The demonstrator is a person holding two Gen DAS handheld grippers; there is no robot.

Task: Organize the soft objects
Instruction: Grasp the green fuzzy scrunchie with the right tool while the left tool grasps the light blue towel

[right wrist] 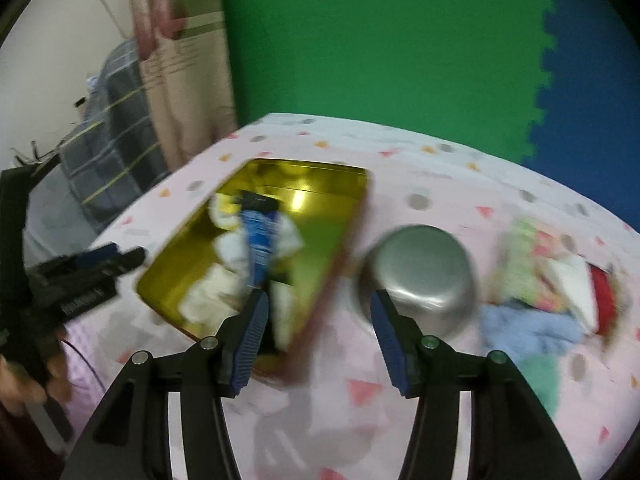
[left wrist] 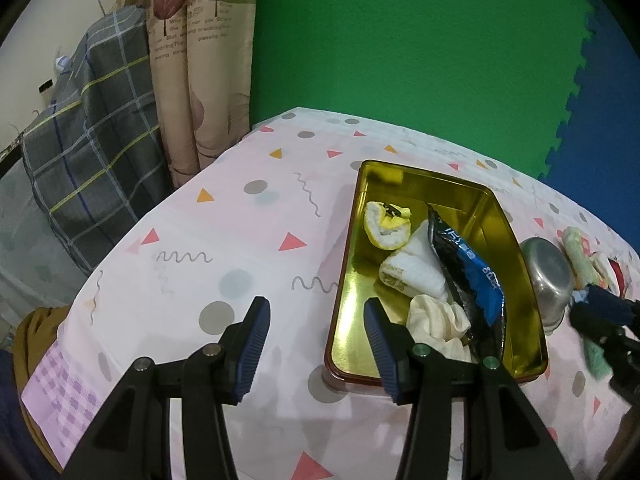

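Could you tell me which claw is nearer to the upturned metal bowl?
Right. The right claw hovers open just before the metal bowl; the left claw sits beyond the gold tray.

- A table under a pink tablecloth (left wrist: 224,248) printed with triangles, grey dots and squiggles.
- A gold-lined rectangular tin tray (left wrist: 516,240) with a red outer rim sits on the cloth.
- Just beside the tray, an upturned steel bowl (right wrist: 420,264).
- Beyond the bowl, a heap of soft cloths (right wrist: 540,296), apparently blue, green and red; motion blur hides detail.
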